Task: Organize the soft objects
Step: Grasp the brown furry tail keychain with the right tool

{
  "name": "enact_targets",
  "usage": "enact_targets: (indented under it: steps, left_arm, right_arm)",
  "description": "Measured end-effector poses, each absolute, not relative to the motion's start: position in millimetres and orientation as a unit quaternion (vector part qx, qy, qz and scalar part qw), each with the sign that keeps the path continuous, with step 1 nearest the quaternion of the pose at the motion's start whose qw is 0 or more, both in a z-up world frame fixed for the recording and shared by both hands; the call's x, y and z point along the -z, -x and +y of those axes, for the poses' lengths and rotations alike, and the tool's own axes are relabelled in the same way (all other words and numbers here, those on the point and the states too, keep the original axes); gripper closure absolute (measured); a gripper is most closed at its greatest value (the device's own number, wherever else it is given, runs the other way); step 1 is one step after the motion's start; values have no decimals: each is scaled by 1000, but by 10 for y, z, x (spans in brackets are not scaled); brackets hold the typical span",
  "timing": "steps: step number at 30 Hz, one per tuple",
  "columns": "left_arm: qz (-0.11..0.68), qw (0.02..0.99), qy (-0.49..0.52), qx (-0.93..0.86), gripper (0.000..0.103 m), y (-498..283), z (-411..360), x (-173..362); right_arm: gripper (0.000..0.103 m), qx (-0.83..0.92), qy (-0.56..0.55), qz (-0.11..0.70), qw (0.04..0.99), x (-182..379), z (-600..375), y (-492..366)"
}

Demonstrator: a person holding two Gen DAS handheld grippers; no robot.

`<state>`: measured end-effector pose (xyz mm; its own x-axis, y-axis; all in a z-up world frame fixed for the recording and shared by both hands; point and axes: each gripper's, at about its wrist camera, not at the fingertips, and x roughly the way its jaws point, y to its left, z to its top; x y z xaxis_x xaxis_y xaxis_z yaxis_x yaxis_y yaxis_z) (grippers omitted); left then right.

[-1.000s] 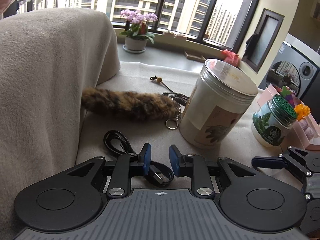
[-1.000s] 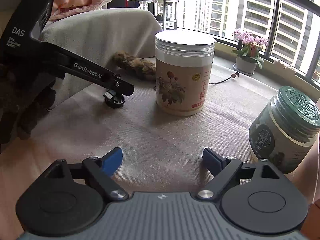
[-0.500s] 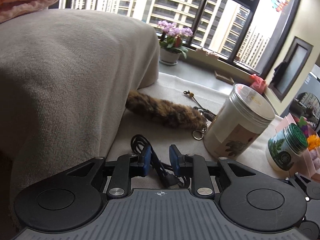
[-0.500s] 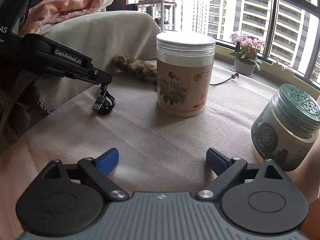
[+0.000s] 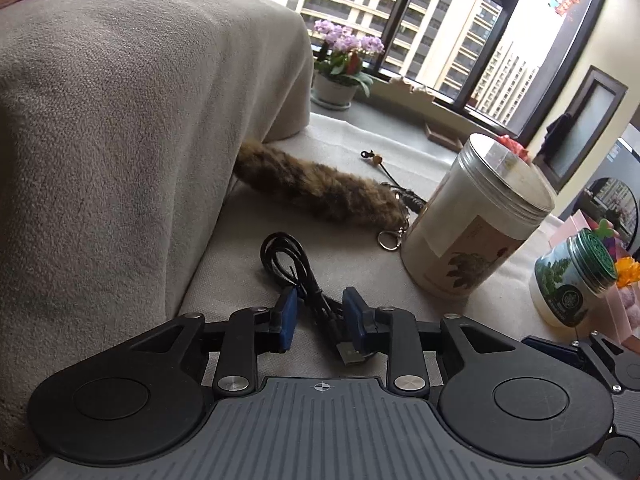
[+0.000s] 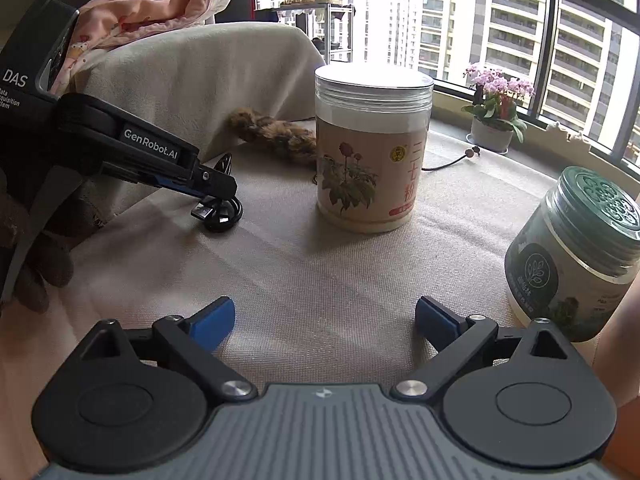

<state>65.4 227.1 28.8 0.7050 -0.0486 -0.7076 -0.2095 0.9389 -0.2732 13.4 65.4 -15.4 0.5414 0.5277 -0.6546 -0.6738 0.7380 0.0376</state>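
A coiled black USB cable (image 5: 288,260) lies on the beige tablecloth, its plug end between the pads of my left gripper (image 5: 320,316). The jaws are opening and stand wider than the cable. From the right wrist view, the left gripper (image 6: 218,186) hovers just over the cable (image 6: 222,216). A brown furry tail keychain (image 5: 320,192) lies behind it, partly under a draped beige blanket (image 5: 120,120). A pink cloth (image 6: 152,4) sits on top of the blanket. My right gripper (image 6: 324,320) is open wide above bare cloth with nothing in it.
A tall clear-lidded jar (image 6: 372,152) stands mid-table and a green-lidded jar (image 6: 572,252) at the right. A beaded cord (image 5: 376,160) lies behind the tail. A potted flower (image 6: 496,120) is on the windowsill. A pink box (image 5: 624,304) is at the far right.
The left jaws have spread apart, and the cable that hung pinched between them now rests on the cloth. The left gripper rolled slightly. The right jaws widened a little.
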Motion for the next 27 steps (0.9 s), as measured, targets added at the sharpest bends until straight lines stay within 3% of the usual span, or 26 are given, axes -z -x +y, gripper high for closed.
enact_targets:
  steps: [12,14,16,17,23,27]
  left_arm:
    - [411,905,96,-53,65,-961,2028,-331]
    - [403,908,102,-51,75,-952,2069,-318]
    - [391,912,113,-41,80,-887,2136,-290]
    - [384,914,122,-32,81,-840,2175,-276]
    - [370,918,144,0,83,-764,2308,-250]
    - [367,920,134,4,83,-734,2302,-250]
  right_arm:
    - [0,-361,134,356,851,128,715,-207]
    - [0,-372,147,370,839,102,745,-269]
    - [14,-376,151,388,828,23,747,-369]
    - [23,-379,150,395,823,-59,737,-417]
    - [23,-401,199,333,830,-1001,976,-556]
    - [23,-421,248,368,791,-1406,1611,-966]
